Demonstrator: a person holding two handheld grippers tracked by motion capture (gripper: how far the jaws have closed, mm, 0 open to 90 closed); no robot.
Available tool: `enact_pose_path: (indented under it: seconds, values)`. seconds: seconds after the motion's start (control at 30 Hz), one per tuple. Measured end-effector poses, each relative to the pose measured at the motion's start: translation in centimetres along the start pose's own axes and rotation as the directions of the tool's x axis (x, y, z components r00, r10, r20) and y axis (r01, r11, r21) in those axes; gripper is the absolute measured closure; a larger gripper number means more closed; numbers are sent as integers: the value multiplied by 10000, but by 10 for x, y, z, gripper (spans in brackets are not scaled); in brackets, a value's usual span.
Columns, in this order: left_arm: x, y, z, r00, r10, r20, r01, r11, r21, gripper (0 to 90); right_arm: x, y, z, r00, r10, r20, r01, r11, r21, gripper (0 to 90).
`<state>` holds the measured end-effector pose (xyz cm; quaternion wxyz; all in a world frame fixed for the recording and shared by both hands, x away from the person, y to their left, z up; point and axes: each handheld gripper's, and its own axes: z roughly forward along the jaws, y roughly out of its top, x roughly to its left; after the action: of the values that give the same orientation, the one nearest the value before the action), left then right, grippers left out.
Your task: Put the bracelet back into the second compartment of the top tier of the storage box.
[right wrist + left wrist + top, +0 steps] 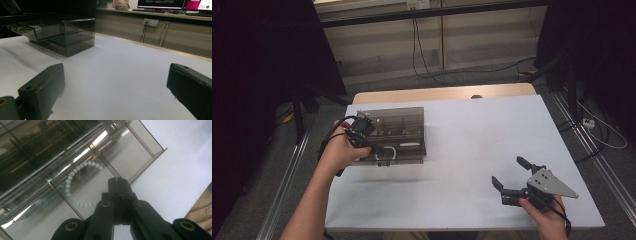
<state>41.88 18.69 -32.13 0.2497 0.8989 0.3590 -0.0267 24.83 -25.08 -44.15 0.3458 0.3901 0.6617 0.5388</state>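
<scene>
Smoked clear organizer box (404,131), white bead bracelet (75,183) inside compartment.

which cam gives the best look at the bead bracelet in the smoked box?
Left gripper view: the bead bracelet shows as a pale ring through the clear box, beyond the shut left gripper. In the high view it is a small pale loop. In the right gripper view I cannot make it out.

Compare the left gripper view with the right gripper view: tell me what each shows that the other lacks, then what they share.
Left gripper view: a white bead bracelet lying in a compartment of the smoky clear organizer box, and the left claw with jaws together.

Right gripper view: the right claw with jaws wide apart, a wall outlet, monitors.

Shared: the organizer box and white tabletop.
</scene>
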Motion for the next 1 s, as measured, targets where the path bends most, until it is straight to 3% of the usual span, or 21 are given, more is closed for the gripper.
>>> enact_pose_path:
  seconds: [1.0]
  values:
    - [-16, -11, 13, 9979, 512, 389, -518, 9985, 165, 900, 0, 1, -1, 10000, 16, -5, -16, 10000, -14, 13]
